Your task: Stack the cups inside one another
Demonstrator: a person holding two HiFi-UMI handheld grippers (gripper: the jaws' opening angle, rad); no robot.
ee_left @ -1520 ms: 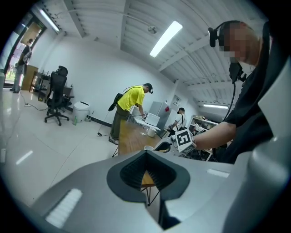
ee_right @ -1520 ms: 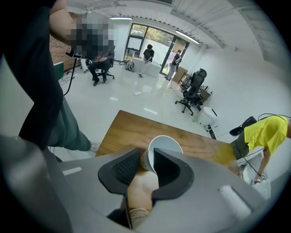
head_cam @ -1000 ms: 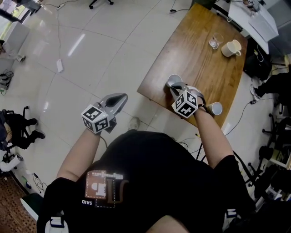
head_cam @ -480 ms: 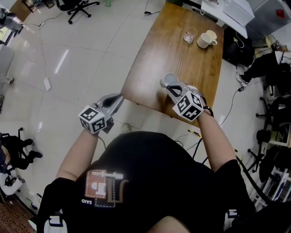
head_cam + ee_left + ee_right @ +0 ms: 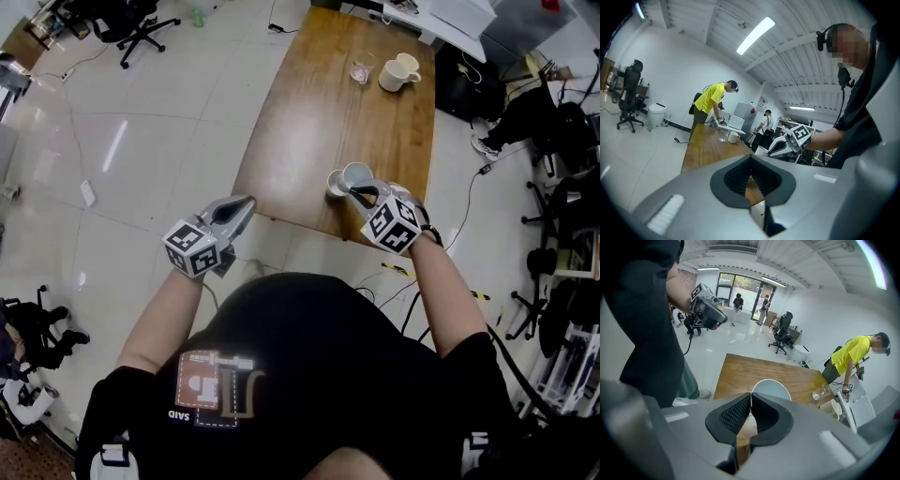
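Note:
My right gripper [image 5: 363, 192] is shut on the rim of a white cup [image 5: 354, 175] and holds it tilted just above the near end of the wooden table [image 5: 309, 112]. In the right gripper view the cup's [image 5: 771, 389] thin wall is pinched between the pads of that gripper [image 5: 751, 397]. My left gripper [image 5: 246, 202] hangs over the floor beside the table's near left corner, shut with nothing in it. From the left gripper view its tips [image 5: 751, 159] meet, and the cup [image 5: 761, 151] and right gripper [image 5: 787, 143] show beyond.
A white mug [image 5: 398, 72] and a clear glass [image 5: 361, 71] stand at the table's far end. A person in a yellow shirt [image 5: 710, 105] bends over that end. An office chair [image 5: 141, 19] and cables lie on the floor around.
The right gripper has carried the cup up and away from the table's near left corner, toward the middle of the near edge. The left gripper has drifted along, still shut.

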